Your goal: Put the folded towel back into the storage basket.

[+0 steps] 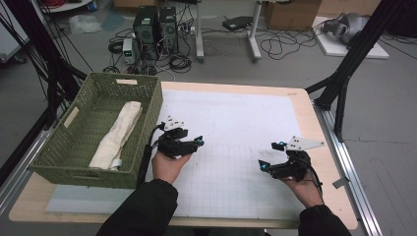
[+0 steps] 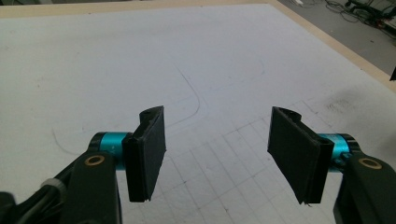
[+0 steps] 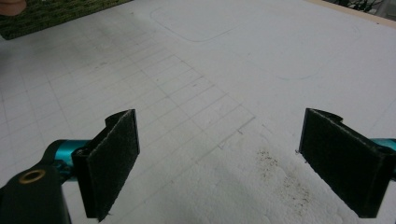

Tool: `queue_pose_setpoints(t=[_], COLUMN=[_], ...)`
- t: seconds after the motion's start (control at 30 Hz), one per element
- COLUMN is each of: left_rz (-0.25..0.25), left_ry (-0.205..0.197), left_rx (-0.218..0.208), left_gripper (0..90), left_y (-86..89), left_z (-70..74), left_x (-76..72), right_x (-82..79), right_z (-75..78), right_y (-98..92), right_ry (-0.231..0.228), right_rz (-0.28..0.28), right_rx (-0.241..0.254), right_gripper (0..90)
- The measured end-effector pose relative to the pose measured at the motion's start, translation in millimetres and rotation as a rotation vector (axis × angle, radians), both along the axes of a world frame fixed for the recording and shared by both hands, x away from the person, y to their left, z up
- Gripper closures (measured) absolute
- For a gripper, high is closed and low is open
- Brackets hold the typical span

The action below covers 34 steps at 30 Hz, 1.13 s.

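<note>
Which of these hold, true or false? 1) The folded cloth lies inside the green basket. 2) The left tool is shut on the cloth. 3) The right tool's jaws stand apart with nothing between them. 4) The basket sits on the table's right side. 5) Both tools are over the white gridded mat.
1) The folded cloth lies inside the green basket. True.
2) The left tool is shut on the cloth. False: its jaws stand open over the white gridded mat, nothing between them, and the cloth is apart in the basket.
3) The right tool has its jaws apart, nothing between them. True.
4) The basket sits on the table's right side. False: it is at the left edge.
5) Both tools are over the mat. True.
</note>
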State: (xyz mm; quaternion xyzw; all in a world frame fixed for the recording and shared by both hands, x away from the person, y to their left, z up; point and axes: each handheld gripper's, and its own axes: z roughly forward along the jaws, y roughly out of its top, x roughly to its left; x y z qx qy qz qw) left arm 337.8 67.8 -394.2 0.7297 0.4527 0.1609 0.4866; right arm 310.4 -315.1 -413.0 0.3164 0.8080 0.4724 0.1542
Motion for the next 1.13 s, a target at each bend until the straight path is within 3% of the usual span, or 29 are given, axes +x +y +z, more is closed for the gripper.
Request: queue_pose_setpoints(t=[0.23,0.5,0.73,1.13], left_rz=[-0.011,-0.023,-0.032,-0.051], left_ry=[-0.015,-0.025,-0.04,-0.025], left_rx=[0.03,0.034,0.068,0.079], left_gripper=[36.2,33.2,31.4,31.1], left_y=[1.6,0.7,0.8,3.4], left_z=[-3.7,-8.2,-9.8,-19.4], left_x=[-6.0,-12.3,-17.0,-27.4], right_x=[-1.2,-2.2,-3.2,-6.5], right_z=[0.4,0.7,0.7,1.0], right_y=[-0.1,0.8,1.0,1.4], right_ry=[0.002,-0.001,-0.001,0.002], right_rz=[-0.003,0.001,0.004,0.001], right_rx=[-0.004,-0.006,-0.008,-0.005], right_gripper=[11.5,11.5,11.5,11.5])
